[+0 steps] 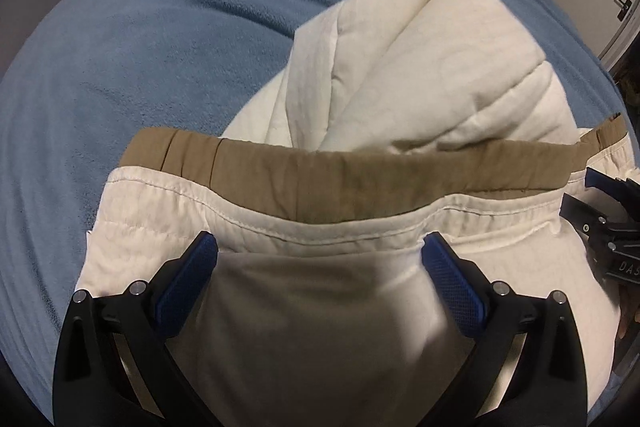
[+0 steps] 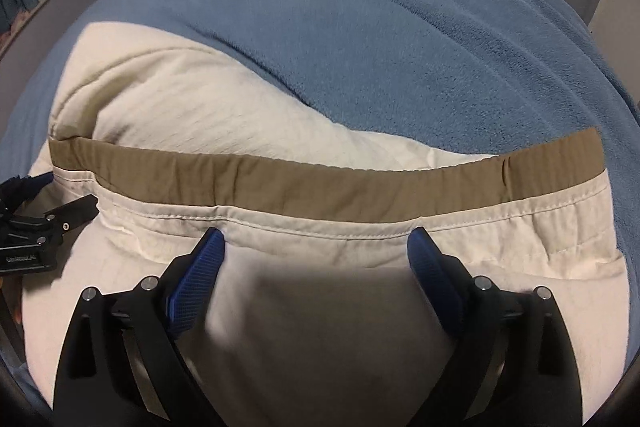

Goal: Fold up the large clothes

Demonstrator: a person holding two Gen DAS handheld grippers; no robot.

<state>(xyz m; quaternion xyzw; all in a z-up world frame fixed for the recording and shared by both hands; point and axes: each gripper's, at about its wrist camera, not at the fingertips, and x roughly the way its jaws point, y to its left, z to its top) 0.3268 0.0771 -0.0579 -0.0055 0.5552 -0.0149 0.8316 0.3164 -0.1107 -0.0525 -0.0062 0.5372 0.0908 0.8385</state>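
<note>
Cream trousers on blue blanket, tan waistband at 12 o'clock of both claws. Left claw, right claw spread, pinching nothing. One fold apparently laid; further folds left.

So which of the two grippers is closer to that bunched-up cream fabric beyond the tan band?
Left. The left gripper faces the bunched cream fabric across the tan band; from the right gripper it lies off to the left.
</note>
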